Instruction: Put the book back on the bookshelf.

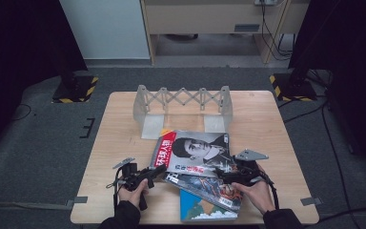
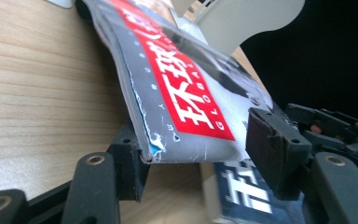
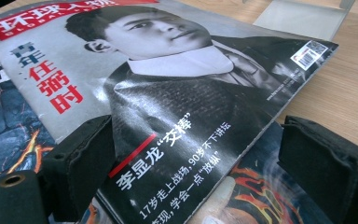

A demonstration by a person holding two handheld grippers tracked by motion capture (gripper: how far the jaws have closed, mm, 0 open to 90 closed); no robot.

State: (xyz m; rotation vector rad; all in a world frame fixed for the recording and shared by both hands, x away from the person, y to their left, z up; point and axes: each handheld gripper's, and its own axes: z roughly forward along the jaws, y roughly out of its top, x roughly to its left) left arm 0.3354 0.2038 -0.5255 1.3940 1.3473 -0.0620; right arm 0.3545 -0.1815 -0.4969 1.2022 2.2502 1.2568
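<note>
— Where's the magazine [image 1: 195, 151]?

— Centre of the high view, on top of two other books [image 1: 208, 195] on the table [image 1: 119, 129].

— And my grippers?

— My left gripper [image 2: 200, 154] straddles its corner, jaws apart, one pad touching. My right gripper [image 3: 191, 163] stands open around the lower edge.

You've got 1 light wood table [image 1: 124, 143] on grey carpet, w/ a clear folding rack [image 1: 183, 102] standing at the far edge, its accordion back upright and flat base plates touching the top. Nearer you, 3 mags in a loose stack: blue-cover mag [image 1: 205, 210] at the bottom, flat on the wood by the near edge, w/ a dark lava-art mag [image 1: 214, 188] over it. Grey portrait mag [image 1: 195, 150] on top, tilted.
</note>
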